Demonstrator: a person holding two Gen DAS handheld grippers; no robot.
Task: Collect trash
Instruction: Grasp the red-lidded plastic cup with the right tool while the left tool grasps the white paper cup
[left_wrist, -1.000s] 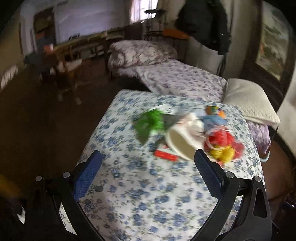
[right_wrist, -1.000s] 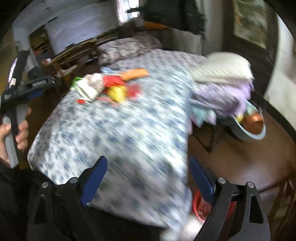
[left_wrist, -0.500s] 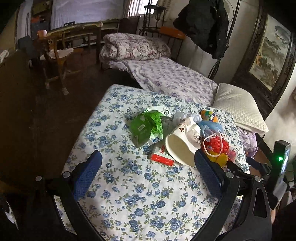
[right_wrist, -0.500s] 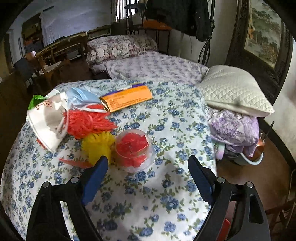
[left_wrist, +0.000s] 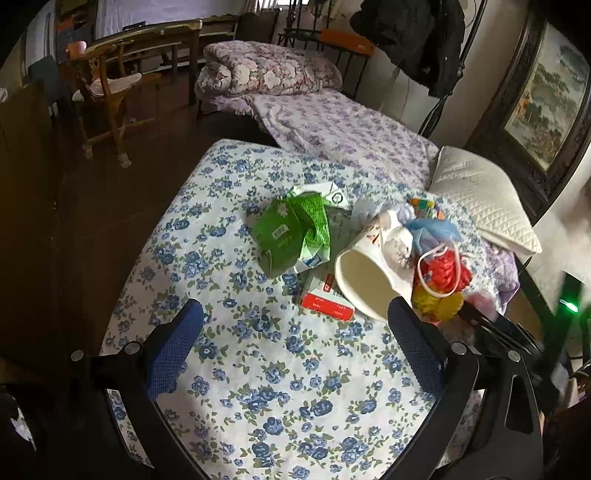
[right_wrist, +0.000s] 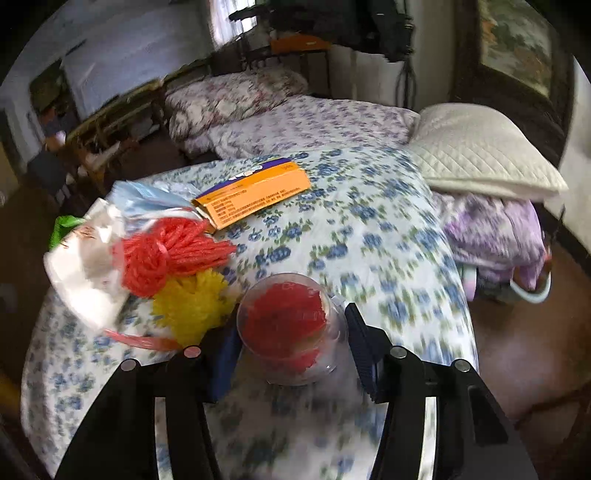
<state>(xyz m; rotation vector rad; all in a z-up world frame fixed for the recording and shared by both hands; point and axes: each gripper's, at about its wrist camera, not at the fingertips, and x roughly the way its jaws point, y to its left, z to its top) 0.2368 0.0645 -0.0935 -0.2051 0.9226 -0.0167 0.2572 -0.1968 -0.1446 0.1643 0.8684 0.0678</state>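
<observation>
At the near edge of the tabletop (right_wrist: 388, 229), which is covered by a blue-flowered cloth, a clear plastic cup (right_wrist: 291, 328) stuffed with red material is framed by the right hand-held gripper (right_wrist: 291, 339); its jaws have just been closing and the cup stands between the pads, the left pad seemingly at the wall, though a firm press on both sides cannot be confirmed through the blur. The cup is judged light, thin-walled and easily crushed or squirted out, so it is best taken low on its sides with a gentle squeeze. The left hand-held gripper (left_wrist: 291, 350) is held wide with nothing between its pads, above bare cloth. Just beyond it lies a red-and-white carton (left_wrist: 325, 299), stiff enough to be pinched by its edges; its print is too small to be read. Touching it is a white paper cup (left_wrist: 364, 278) on its side, light and crushable, best taken by the rim. Beside that are red yarn (right_wrist: 162, 254) and a yellow tuft (right_wrist: 192, 306), soft and compressible. Toward the left is a crumpled green packet (left_wrist: 291, 232), limp and crinkly, its label not legible. Near the far edge an orange box (right_wrist: 255, 192) lies flat; lines of print are seen but cannot be made out.
</observation>
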